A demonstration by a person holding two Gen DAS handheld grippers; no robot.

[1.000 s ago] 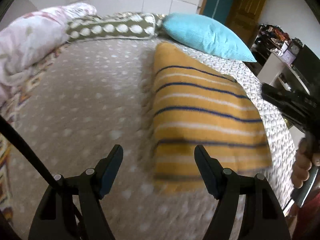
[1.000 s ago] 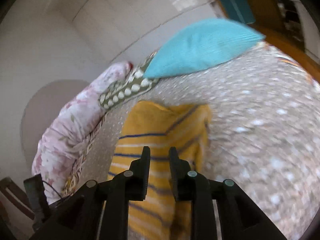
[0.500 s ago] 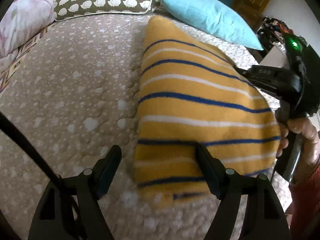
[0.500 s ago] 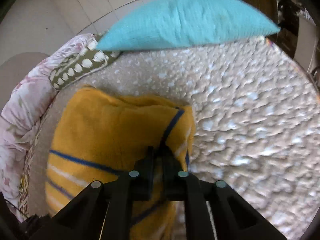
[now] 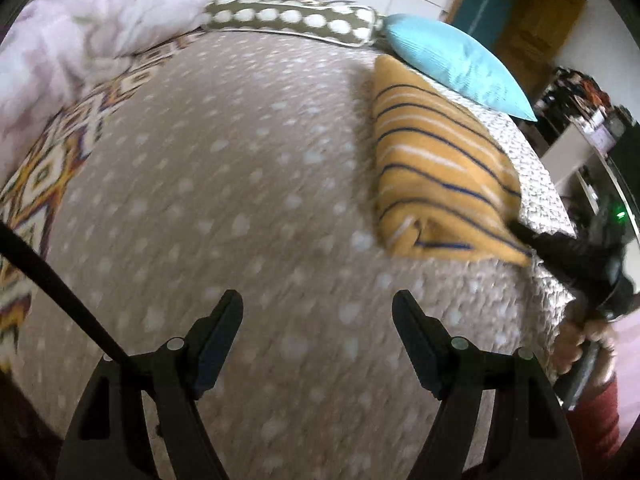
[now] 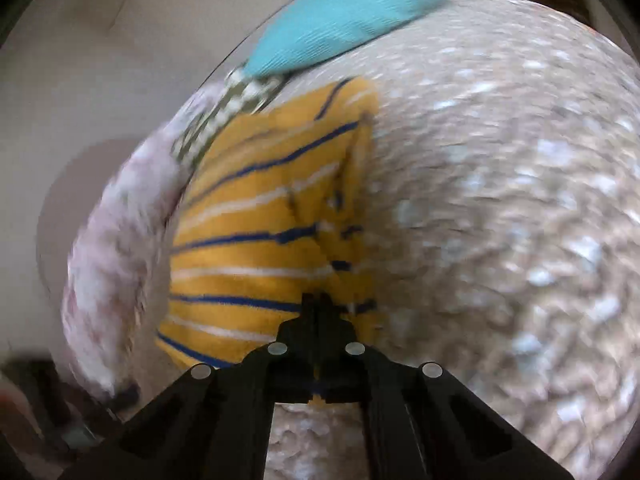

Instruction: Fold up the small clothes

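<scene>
A yellow knit garment with blue and white stripes [image 5: 436, 168] lies folded on the spotted beige bedspread [image 5: 224, 200]. It also shows in the right wrist view [image 6: 260, 240]. My right gripper [image 6: 320, 304] is shut on the garment's near edge; it also shows at the garment's lower right corner in the left wrist view [image 5: 524, 234]. My left gripper [image 5: 318, 316] is open and empty, above bare bedspread to the left of the garment.
A turquoise pillow [image 5: 456, 64] and a brown dotted bolster [image 5: 288, 20] lie at the bed's far end. A pink floral quilt [image 5: 80, 40] is bunched at the far left. Cluttered furniture [image 5: 592, 120] stands past the bed's right edge.
My left gripper has pulled back and left, away from the garment. My right gripper has shut on the garment's edge and the near part now lies folded over.
</scene>
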